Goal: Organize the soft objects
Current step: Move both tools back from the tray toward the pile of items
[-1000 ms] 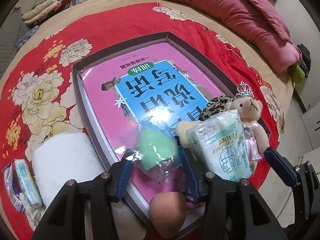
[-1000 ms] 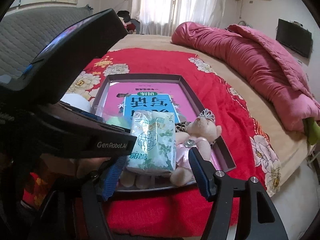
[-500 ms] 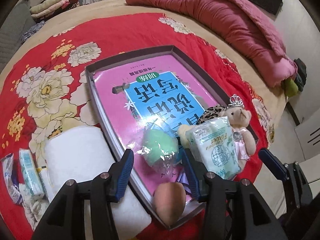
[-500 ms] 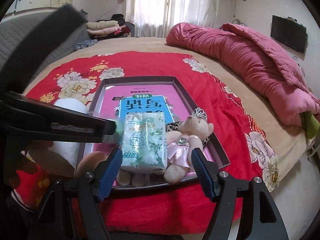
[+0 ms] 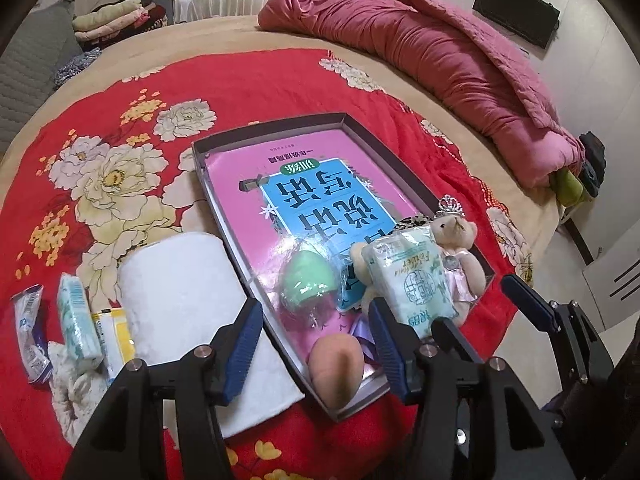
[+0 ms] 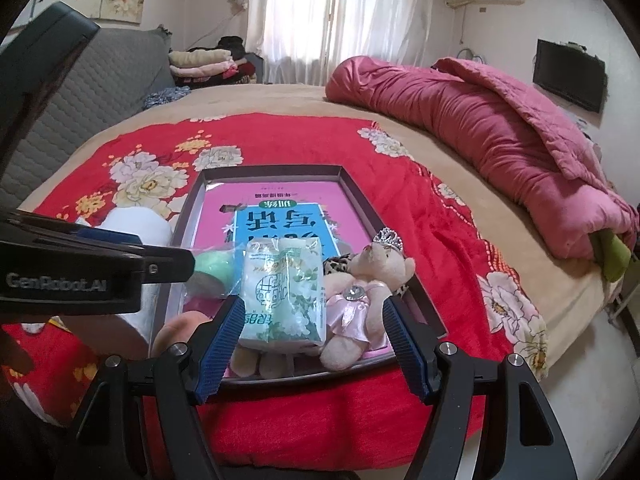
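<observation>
- Green sponge in clear wrap [image 5: 306,280] lies in the shallow tray [image 5: 272,136] on the pink-and-blue book [image 5: 304,196], beside a peach sponge [image 5: 338,364], a tissue pack [image 5: 412,276] and a crowned teddy bear [image 5: 456,240] — four soft items judged already sorted.
- Left outside on the red floral blanket [image 5: 248,84]: white paper roll [image 5: 180,280], small tissue pack [image 5: 76,320], a yellow sachet [image 5: 114,332] and other wrappers (contents unreadable). Task judged roughly half done.
- Left gripper [image 5: 316,344]: jaws spread and just been opening, nothing pinched; green sponge sits in the tray just ahead of the gap, apart from the pads.
- Right gripper [image 6: 312,344]: jaws spread wide, empty — tissue pack and bear lie just beyond the tips, apparently untouched.
</observation>
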A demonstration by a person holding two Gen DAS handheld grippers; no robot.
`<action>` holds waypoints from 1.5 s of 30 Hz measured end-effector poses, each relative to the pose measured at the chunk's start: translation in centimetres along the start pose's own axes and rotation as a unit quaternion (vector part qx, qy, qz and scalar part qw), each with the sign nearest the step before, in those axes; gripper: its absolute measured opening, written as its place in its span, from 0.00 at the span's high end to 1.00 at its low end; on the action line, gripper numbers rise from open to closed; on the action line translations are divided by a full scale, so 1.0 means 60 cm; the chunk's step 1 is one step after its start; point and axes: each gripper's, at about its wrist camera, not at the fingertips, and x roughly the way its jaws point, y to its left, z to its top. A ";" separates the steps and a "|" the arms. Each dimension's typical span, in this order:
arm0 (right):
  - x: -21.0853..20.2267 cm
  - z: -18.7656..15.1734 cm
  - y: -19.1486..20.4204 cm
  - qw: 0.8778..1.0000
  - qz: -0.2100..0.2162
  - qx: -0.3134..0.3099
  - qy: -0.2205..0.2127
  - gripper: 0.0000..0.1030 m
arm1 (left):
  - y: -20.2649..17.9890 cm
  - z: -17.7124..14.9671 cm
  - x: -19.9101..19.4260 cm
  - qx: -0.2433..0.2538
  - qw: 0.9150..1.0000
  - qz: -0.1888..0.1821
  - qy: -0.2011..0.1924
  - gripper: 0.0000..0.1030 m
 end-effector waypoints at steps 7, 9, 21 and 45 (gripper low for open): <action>-0.010 0.001 0.007 1.000 -0.012 -0.008 -0.009 0.29 | 0.005 -0.007 -0.029 -0.004 1.000 0.001 -0.015 0.45; -0.013 0.002 0.006 1.000 -0.017 -0.008 -0.013 0.29 | 0.008 -0.010 -0.037 -0.007 1.000 0.001 -0.018 0.44; -0.048 0.011 0.009 0.999 -0.018 0.014 -0.044 0.29 | 0.028 -0.037 -0.080 -0.014 0.999 -0.002 -0.034 0.41; -0.116 0.032 0.098 0.997 0.023 -0.035 -0.065 0.28 | 0.109 -0.106 -0.182 -0.058 0.995 0.011 -0.078 0.39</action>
